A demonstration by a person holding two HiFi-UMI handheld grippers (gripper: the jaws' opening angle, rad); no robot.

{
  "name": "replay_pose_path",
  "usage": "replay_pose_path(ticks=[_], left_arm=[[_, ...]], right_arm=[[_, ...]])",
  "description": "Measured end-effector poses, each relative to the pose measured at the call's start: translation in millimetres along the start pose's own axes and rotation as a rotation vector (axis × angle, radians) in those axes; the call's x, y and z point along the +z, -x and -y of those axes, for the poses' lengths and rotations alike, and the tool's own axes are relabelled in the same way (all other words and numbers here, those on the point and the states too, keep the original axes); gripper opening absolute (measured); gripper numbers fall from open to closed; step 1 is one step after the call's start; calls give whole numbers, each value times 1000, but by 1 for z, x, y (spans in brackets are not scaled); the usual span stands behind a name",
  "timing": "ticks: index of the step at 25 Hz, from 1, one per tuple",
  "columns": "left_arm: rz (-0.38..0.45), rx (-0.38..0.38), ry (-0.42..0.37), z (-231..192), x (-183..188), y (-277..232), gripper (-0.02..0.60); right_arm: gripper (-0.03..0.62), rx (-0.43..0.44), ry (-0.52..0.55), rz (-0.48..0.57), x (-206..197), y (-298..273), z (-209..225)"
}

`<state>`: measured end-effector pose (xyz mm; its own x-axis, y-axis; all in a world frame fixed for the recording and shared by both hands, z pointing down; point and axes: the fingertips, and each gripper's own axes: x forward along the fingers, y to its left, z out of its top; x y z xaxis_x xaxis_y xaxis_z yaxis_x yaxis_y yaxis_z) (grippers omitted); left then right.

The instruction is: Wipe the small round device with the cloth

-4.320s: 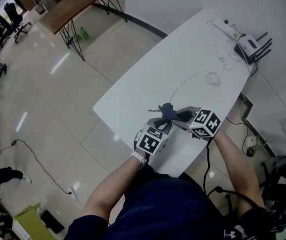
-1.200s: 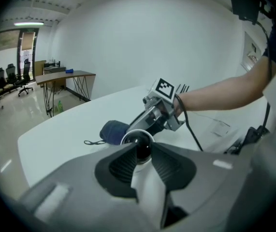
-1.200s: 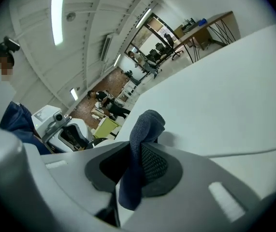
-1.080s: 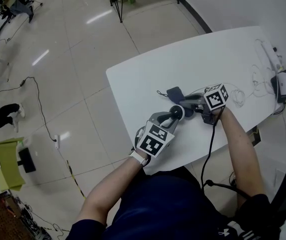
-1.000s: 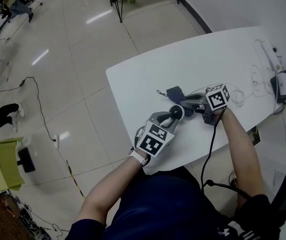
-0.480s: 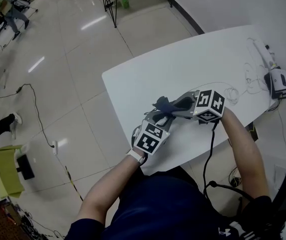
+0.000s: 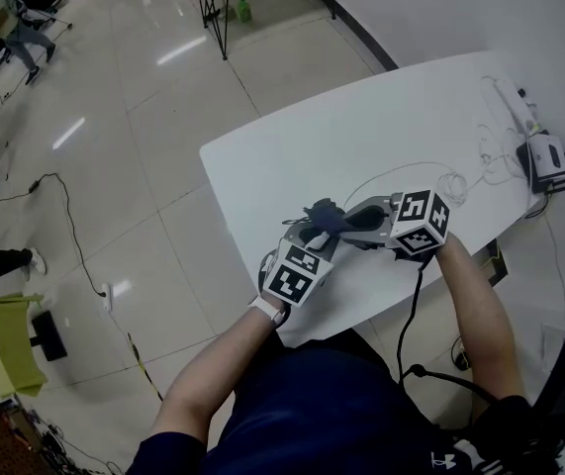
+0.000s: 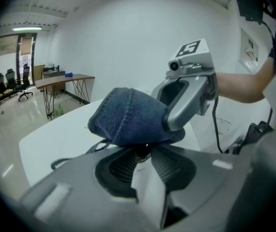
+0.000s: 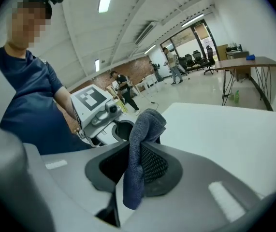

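A dark blue cloth is bunched over the spot where my two grippers meet above the white table. My right gripper is shut on the cloth, which hangs folded between its pads. The cloth lies on top of my left gripper and hides nearly all of the small round device. Only a small dark part of the device shows between the left pads. The left jaws are opening slightly, with the device still pinched between them. In the left gripper view the right gripper reaches in from the right.
A thin white cable loops across the table to the right. A white router and a power strip sit at the far right corner. The table's near edge runs just below my grippers. A green bottle stands on the floor by a far desk.
A second ago the round device showed bare in the left gripper, with the cloth beside it. The right gripper has since brought the cloth over the device and covered it.
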<state>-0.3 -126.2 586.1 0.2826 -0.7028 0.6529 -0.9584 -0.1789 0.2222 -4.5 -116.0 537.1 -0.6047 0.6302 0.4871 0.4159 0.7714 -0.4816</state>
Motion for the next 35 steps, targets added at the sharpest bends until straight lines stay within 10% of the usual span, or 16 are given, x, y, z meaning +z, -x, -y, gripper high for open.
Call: replay_pose_path(ticks=[15, 19, 24, 35], left_arm=[[-18, -12, 83, -1, -53, 39, 91], [-43, -78, 100, 6, -74, 63, 91], [-96, -57, 167, 6, -107, 69, 91], [-131, -110, 140, 43, -90, 38, 91]], right_arm=[[66, -152, -591, 838, -18, 70, -5], [66, -281, -779, 893, -66, 38, -12], [66, -150, -967, 985, -85, -7, -20], [66, -146, -918, 939, -88, -14, -21]])
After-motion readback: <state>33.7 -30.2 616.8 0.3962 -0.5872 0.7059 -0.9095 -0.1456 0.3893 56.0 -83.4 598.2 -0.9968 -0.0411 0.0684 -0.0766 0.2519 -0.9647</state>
